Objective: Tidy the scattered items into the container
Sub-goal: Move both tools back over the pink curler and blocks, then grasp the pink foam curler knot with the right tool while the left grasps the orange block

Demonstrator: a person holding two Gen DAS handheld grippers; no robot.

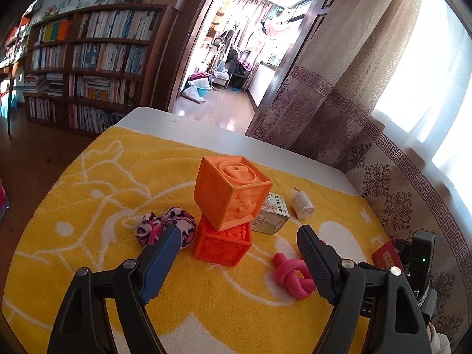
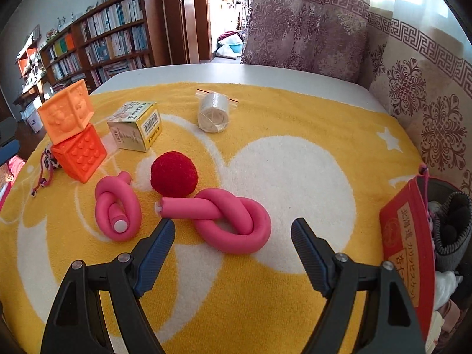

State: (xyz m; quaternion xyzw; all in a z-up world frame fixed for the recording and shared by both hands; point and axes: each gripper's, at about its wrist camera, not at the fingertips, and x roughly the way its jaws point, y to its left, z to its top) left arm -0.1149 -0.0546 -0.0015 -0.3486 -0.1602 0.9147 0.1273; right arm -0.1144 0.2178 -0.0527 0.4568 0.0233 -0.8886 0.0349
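Scattered items lie on a yellow towel [image 2: 265, 265]. A light orange block [image 1: 233, 191] leans on a darker orange block [image 1: 222, 244]; both also show in the right wrist view [image 2: 66, 115] [image 2: 79, 155]. My left gripper [image 1: 239, 236] is open, just in front of the blocks. My right gripper [image 2: 233, 227] is open over a large knotted pink foam rod [image 2: 233, 221]. A smaller pink knot [image 2: 118, 209], a red pompom ball [image 2: 174, 174], a small yellow carton [image 2: 135, 128], a roll of clear bags [image 2: 213, 112] and a pink-black cord toy [image 1: 165, 225] lie around. The red container [image 2: 404, 236] stands at the right edge.
The towel covers a white table [image 2: 236, 72] whose far edge meets patterned curtains [image 2: 324, 20]. A bookshelf [image 1: 88, 67] and an open doorway [image 1: 236, 59] lie beyond. A grey pouch [image 2: 451, 227] with dark items sits behind the red container.
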